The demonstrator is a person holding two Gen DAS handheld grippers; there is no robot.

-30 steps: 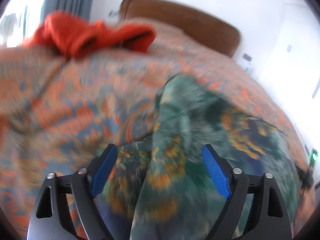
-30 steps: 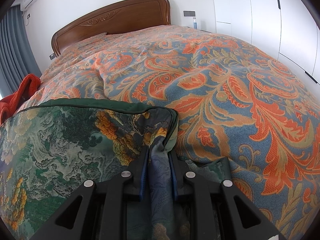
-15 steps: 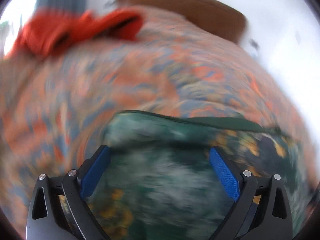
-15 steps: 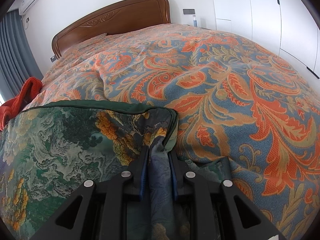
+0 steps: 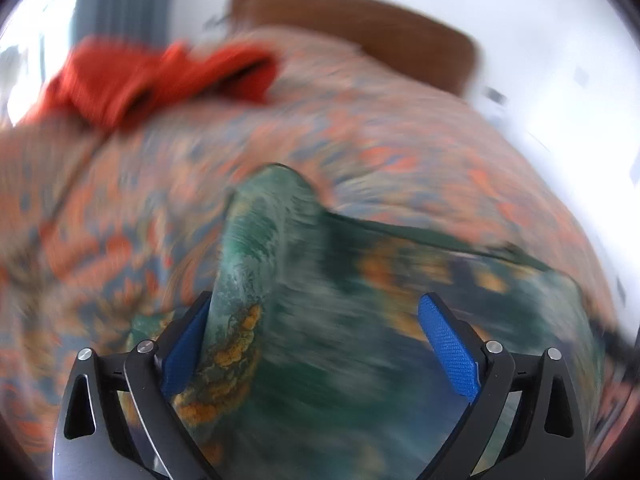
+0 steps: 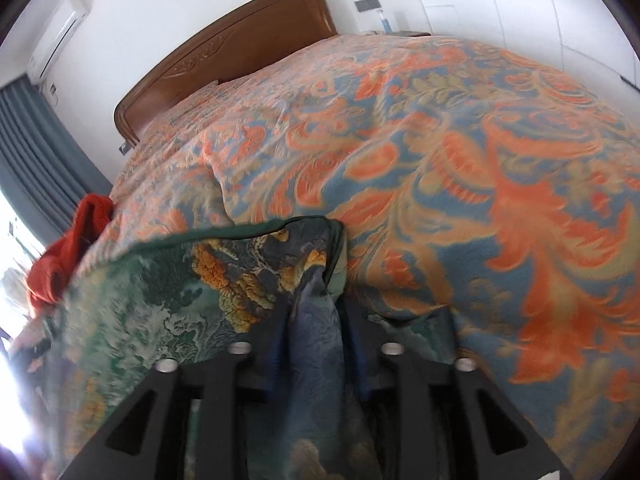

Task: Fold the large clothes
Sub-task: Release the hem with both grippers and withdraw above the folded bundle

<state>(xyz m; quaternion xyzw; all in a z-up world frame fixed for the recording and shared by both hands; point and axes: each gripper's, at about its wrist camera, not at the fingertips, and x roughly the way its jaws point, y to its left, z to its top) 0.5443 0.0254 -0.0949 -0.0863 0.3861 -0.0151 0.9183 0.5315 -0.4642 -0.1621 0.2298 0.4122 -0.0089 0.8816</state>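
My left gripper (image 5: pixel 316 344) stands with fingers wide; a raised ridge of the green printed garment (image 5: pixel 256 248) brushes the left pad, ungripped. My right gripper (image 6: pixel 316 344) is opening, a bunched fold of the garment (image 6: pixel 160 304) between its fingers. The garment lies spread on the bed (image 6: pixel 460 152), near the orange cloth (image 5: pixel 160 76) towards the headboard (image 6: pixel 240 48).

Your left wrist view is motion-smeared: bedspread (image 5: pixel 380 136) pattern and red cloth (image 5: pixel 160 76) lack detail. The green printed garment (image 5: pixel 320 300) runs off the bottom edge. In the right wrist view, garment folds hide the right gripper (image 6: pixel 316 320) pads; contact unreadable.
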